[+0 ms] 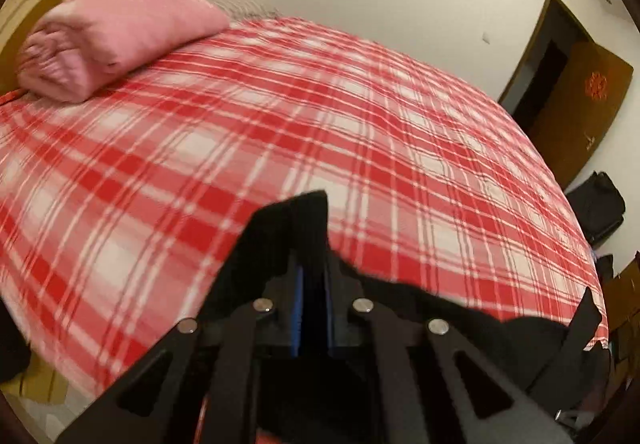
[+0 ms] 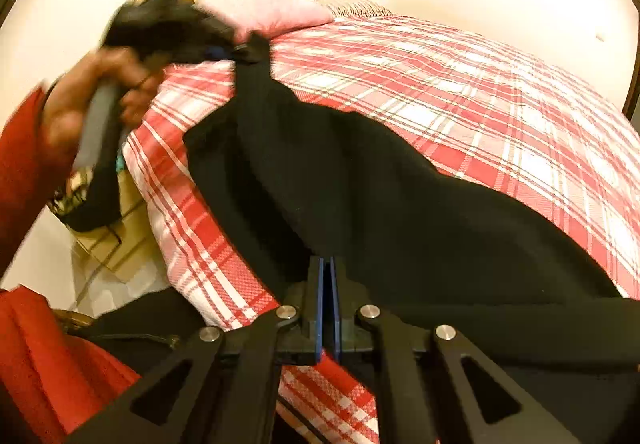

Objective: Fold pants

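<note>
Both grippers pinching black pants (image 2: 360,180) over plaid bed (image 1: 360,116).
Left gripper (image 1: 312,244) and right gripper (image 2: 329,268) each clamp an edge; cloth sags between them, partly on the bed. Looks soft, light, limp; best gripped at hems or waistband, likely to droop.

The pair of black, soft-fabric pants (image 2: 380,184) is spread in a broad dark sheet across the near side of a red-and-white plaid bedspread, partly lifted off it. One end is drawn up to a pinched point at upper left in the right wrist view; the near edge is also pinched. In the left wrist view its ragged dark edge (image 1: 440,308) crosses the lower frame
</note>
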`<act>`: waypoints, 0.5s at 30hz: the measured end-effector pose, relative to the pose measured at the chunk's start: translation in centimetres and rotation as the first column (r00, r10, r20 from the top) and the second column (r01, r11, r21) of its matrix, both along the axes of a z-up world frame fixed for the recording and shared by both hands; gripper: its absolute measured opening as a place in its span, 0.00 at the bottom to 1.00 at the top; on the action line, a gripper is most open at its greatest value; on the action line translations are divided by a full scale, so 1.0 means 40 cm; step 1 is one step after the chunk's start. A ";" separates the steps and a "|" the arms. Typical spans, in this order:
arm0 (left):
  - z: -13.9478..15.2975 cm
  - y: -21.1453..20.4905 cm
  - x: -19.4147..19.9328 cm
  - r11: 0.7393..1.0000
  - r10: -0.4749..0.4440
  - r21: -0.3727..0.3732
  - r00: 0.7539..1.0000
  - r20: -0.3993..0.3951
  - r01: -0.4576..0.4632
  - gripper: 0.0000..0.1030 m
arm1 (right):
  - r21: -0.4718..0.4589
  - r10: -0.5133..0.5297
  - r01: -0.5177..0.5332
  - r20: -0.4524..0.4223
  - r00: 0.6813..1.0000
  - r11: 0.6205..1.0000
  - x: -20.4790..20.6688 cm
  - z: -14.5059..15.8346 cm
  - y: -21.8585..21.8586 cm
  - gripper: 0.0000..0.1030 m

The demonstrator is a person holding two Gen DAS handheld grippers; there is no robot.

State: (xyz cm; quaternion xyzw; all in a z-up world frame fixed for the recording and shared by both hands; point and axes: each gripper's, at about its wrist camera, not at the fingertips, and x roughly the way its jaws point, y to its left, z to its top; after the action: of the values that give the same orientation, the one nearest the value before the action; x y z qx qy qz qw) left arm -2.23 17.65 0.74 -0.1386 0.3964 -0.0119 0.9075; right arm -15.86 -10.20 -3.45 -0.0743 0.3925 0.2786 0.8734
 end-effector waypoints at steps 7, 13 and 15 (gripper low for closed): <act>-0.111 0.021 -0.111 0.996 0.036 0.084 0.999 -0.033 -0.033 0.18 | -0.035 -0.009 0.008 -0.047 0.999 0.999 -0.006 -0.041 -0.011 0.03; -0.161 0.103 -0.143 0.982 0.173 0.098 0.977 -0.124 -0.161 0.58 | -0.104 -0.002 -0.010 -0.113 0.994 0.995 -0.021 -0.113 0.000 0.03; -0.135 0.131 -0.158 0.964 0.244 0.137 0.965 -0.098 -0.229 0.58 | -0.087 -0.008 -0.001 -0.110 0.994 0.996 -0.023 -0.114 -0.008 0.03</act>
State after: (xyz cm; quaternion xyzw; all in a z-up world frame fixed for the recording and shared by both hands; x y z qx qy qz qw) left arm -8.55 22.89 -4.66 -0.1285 0.4283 0.1294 0.8851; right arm -16.80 -10.53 -7.99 -0.0959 0.4518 0.2635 0.8469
